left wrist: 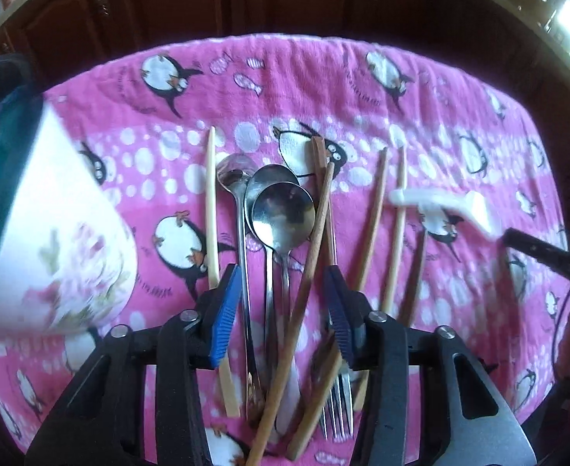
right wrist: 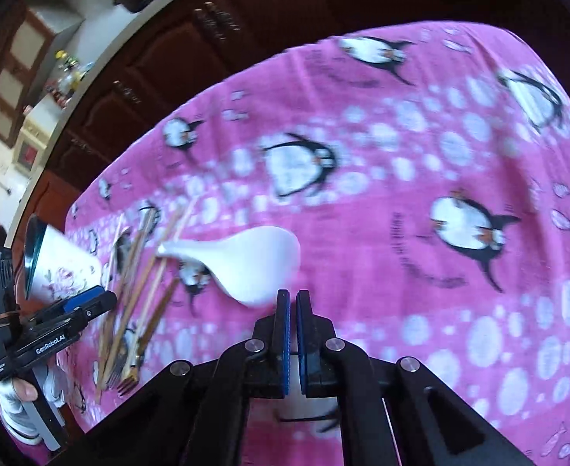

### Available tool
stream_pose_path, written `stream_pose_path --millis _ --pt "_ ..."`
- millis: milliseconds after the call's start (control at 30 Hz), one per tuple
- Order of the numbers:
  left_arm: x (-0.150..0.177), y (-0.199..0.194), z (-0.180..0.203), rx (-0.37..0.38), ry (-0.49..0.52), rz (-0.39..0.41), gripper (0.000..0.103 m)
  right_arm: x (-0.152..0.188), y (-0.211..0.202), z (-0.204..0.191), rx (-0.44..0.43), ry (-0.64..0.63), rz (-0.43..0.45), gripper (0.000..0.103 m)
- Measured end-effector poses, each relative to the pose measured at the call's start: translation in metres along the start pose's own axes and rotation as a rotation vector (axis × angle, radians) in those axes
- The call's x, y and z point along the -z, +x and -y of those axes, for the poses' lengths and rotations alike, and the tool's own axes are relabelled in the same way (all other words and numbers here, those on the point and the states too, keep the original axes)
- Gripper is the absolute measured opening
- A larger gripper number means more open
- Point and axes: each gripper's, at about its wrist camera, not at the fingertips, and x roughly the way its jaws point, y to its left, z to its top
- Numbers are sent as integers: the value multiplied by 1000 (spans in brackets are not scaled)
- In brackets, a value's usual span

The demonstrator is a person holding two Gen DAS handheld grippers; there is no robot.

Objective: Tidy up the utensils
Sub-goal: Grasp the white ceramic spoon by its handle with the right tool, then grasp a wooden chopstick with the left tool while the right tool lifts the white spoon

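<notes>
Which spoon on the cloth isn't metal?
The white plastic spoon, lying apart to the right of the pile, its bowl right by the right tongs. The three spoons in the pile are shiny metal.

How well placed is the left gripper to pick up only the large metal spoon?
Probably not cleanly. The left gripper straddles the large metal spoon, but a brown chopstick and other spoon handles also lie between its open jaws.
</notes>
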Motion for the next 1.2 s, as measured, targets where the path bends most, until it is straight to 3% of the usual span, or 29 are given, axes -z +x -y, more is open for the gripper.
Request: stream_pose_path --millis 100,167,267,367,467,700,900,1067,1100,1133,1200 --pt "-7 8 6 -7 21 -13 31 -1 -4 12 -39 57 6 9" --pt "-9 12 11 -13 34 -30 26 -1 -8 11 -35 58 22 25" --pt "-10 15 18 -47 65 -32 22 -2 -10 6 -30 37 41 33" --pt "-12 16 20 -46 58 -26 7 -8 -10 -17 -9 -54 44 33" --pt "-13 8 13 -2 26 -8 7 -15 -1 -53 -6 -212 23 46" --pt "-9 -24 0 82 -1 44 6 -36 43 -99 -13 -412 -57 46" --pt "5 -46 -1 114 -23 77 6 -47 75 -140 70 -629 -109 46" --pt "12 -59 -14 124 -45 91 6 -38 91 -166 106 -779 -188 46" --pt "10 -59 -12 124 -48 93 6 -36 92 -169 109 -800 -198 44" --pt "10 -61 -14 126 -53 96 6 -35 94 -171 124 -812 -196 33" --pt "16 -62 -13 130 -60 104 6 -35 99 -171 130 -787 -204 24"
